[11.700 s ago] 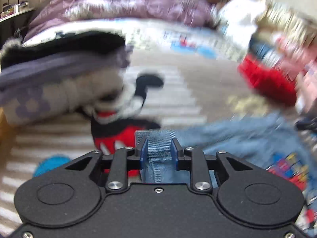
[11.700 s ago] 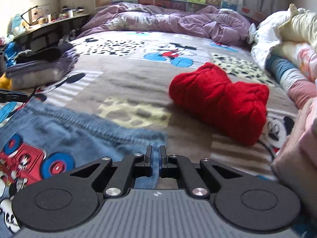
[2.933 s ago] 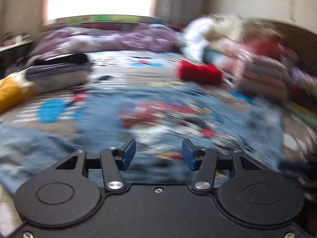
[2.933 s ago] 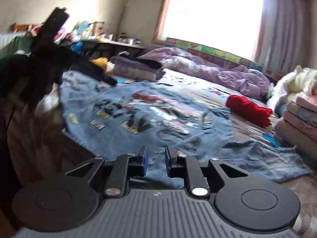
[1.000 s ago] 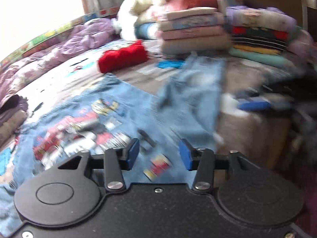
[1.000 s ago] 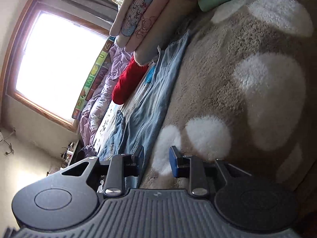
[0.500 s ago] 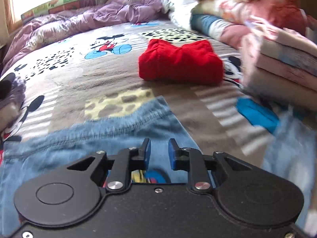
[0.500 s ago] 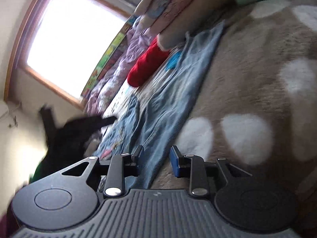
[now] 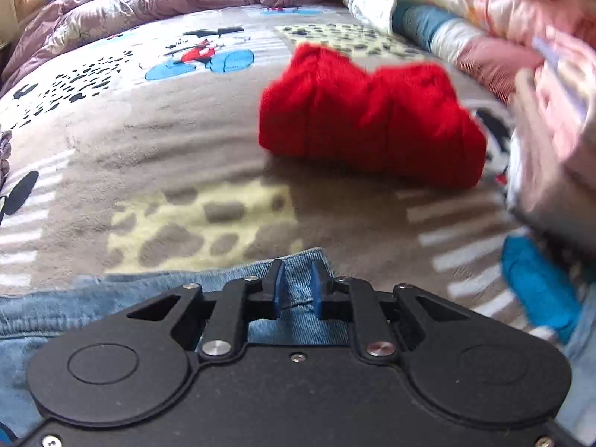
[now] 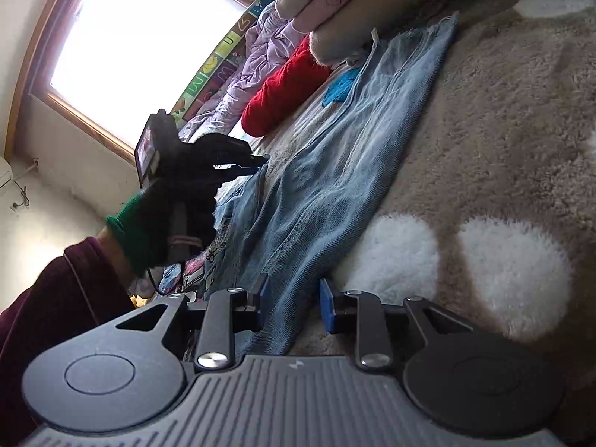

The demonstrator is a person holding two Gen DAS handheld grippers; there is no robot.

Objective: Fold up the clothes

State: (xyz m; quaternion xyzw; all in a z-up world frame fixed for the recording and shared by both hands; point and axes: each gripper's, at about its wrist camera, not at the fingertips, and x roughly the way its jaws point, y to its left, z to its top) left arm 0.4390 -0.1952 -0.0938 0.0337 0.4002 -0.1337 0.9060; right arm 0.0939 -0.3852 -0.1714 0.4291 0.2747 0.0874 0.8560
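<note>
A blue denim garment (image 10: 335, 186) lies spread over the fleece blanket (image 10: 503, 111), one long sleeve or leg stretching toward the folded stacks. My left gripper (image 9: 298, 287) is shut on the denim's stitched edge (image 9: 298, 313), which fills the narrow gap between its blue pads. The right wrist view shows that same left gripper (image 10: 257, 165), held by a black-gloved hand (image 10: 186, 186), pinching a raised corner of the denim. My right gripper (image 10: 294, 301) is open low over the blanket. The near edge of the denim lies between its fingers, which do not clamp it.
A folded red knit (image 9: 365, 126) sits on the cartoon-print blanket (image 9: 149, 141) just beyond the denim. Stacked folded bedding (image 9: 551, 111) stands along the right. A purple duvet (image 9: 167, 0) is bunched at the far end under the window (image 10: 141, 37).
The left gripper has moved up to the denim's far edge and now pinches it. In the right wrist view the gloved hand has steadied, and the right gripper has edged onto the denim's near edge.
</note>
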